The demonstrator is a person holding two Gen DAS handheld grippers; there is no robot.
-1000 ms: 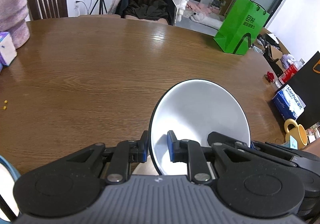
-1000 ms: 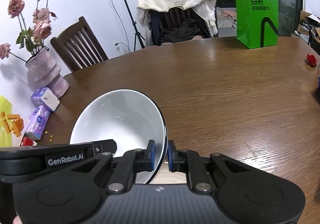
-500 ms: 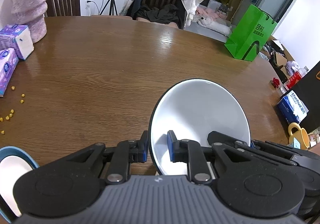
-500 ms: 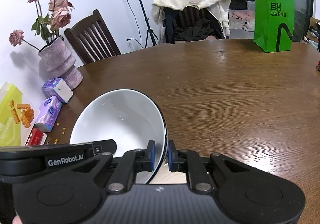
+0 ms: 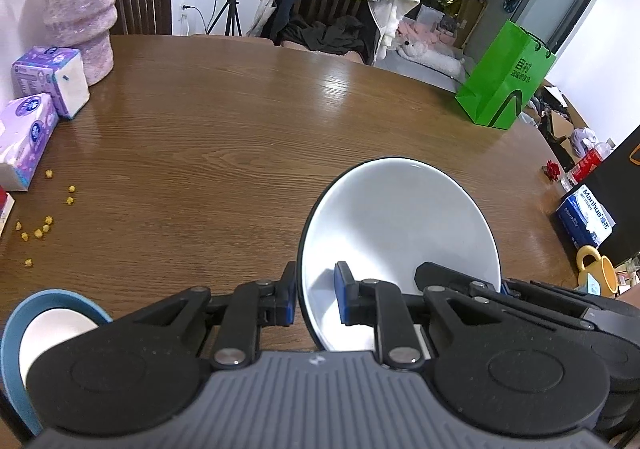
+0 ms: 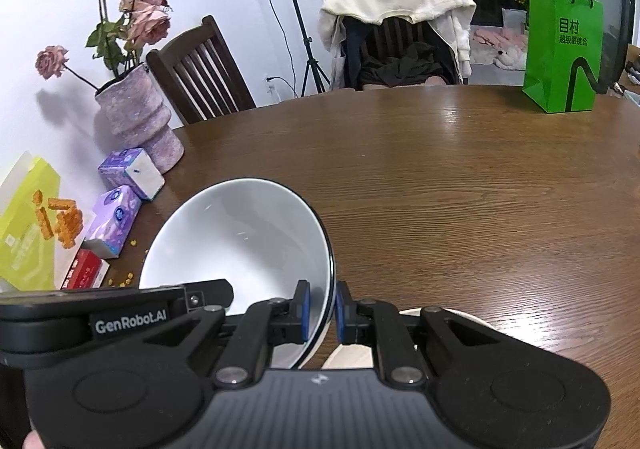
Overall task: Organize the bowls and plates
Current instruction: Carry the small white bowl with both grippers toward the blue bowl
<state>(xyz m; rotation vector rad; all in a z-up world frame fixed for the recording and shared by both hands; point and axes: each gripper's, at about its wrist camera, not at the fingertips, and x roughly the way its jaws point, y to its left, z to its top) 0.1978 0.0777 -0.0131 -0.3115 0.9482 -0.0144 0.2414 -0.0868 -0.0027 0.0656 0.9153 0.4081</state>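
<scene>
A white bowl (image 5: 400,233) with a thin dark rim hangs tilted above the brown table (image 5: 224,137), gripped from both sides. My left gripper (image 5: 316,297) is shut on its left rim, one pad outside, one inside. My right gripper (image 6: 322,313) is shut on the opposite rim of the same bowl (image 6: 240,241). The right gripper's black body (image 5: 520,297) shows at the right of the left wrist view. A blue-rimmed bowl (image 5: 20,325) with a white inside sits at the lower left, partly hidden by my left gripper. A pale dish (image 6: 456,319) peeks from under my right gripper.
A pink vase (image 5: 80,9) and purple tissue packs (image 5: 60,81) stand at the table's left, with yellow crumbs (image 5: 44,225) nearby. A green bag (image 5: 504,81) stands far right. A blue box (image 5: 588,217) and yellow mug (image 5: 600,273) sit at the right edge. Chairs stand behind.
Both grippers have carried the bowl leftward across the table. The vase, tissue packs and the blue-rimmed bowl have come into view. The grip on the bowl looks unchanged.
</scene>
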